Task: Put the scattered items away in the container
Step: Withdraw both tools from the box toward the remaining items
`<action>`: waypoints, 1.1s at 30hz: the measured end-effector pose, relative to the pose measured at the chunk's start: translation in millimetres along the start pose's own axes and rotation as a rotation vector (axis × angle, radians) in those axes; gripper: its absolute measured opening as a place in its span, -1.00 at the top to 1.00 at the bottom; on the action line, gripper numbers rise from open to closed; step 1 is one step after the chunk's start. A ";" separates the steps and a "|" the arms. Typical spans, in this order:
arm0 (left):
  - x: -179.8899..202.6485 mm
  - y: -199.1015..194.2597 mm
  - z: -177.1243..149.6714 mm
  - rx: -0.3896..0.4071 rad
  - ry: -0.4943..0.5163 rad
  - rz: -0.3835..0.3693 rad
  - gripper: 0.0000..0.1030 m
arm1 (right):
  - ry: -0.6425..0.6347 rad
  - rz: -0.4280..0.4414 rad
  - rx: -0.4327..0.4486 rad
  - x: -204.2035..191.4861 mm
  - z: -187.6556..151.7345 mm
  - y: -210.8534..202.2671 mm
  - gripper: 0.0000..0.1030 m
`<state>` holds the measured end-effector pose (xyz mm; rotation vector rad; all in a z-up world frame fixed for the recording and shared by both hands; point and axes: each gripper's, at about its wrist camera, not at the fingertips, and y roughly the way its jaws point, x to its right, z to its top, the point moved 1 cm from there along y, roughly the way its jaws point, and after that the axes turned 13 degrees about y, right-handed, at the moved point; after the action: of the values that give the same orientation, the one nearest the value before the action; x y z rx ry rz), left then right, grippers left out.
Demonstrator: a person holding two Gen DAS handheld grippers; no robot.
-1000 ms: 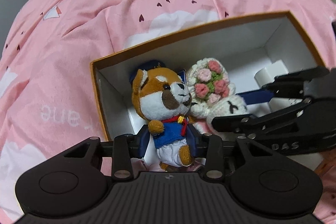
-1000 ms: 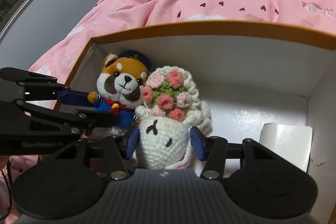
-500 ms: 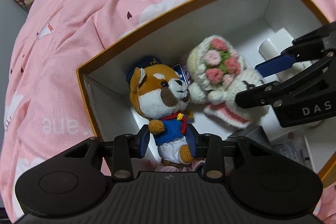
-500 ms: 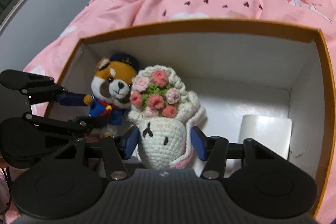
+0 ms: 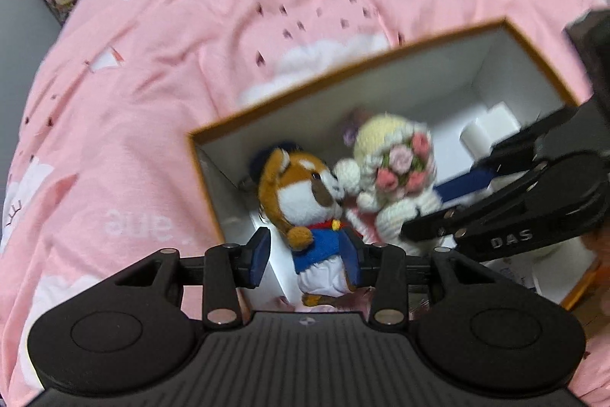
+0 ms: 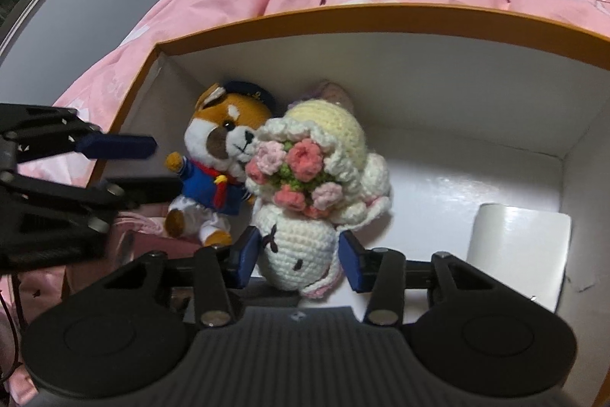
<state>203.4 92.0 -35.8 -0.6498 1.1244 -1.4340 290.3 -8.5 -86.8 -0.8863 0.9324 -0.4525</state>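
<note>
Left gripper (image 5: 307, 256) has just opened, releasing the fox plush (image 5: 305, 193) at the box's (image 5: 343, 71) left end.
Right gripper (image 6: 299, 250) jaws have just been closing around the crochet doll (image 6: 301, 254); whether it grips, I cannot tell.

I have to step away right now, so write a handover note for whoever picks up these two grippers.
Left gripper: jaws have just been opening; the fox plush stands between them, one pad clear of it.
Right gripper: jaws have just been closing around the crochet doll, at its head; a firm grip is not certain.
Done: both toys are inside the orange-rimmed box, side by side, near a white block.
Left: let go of both, pull out, then look round for other items.
</note>
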 end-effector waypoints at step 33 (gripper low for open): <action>51.7 -138.8 -41.7 0.419 -0.025 -0.178 0.12 | -0.147 -0.103 0.568 -43.5 -96.1 -151.9 -0.18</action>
<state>96.8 39.7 62.0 -0.4743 0.7250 -1.7434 190.3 -110.5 30.6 -0.4412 0.5769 -0.6888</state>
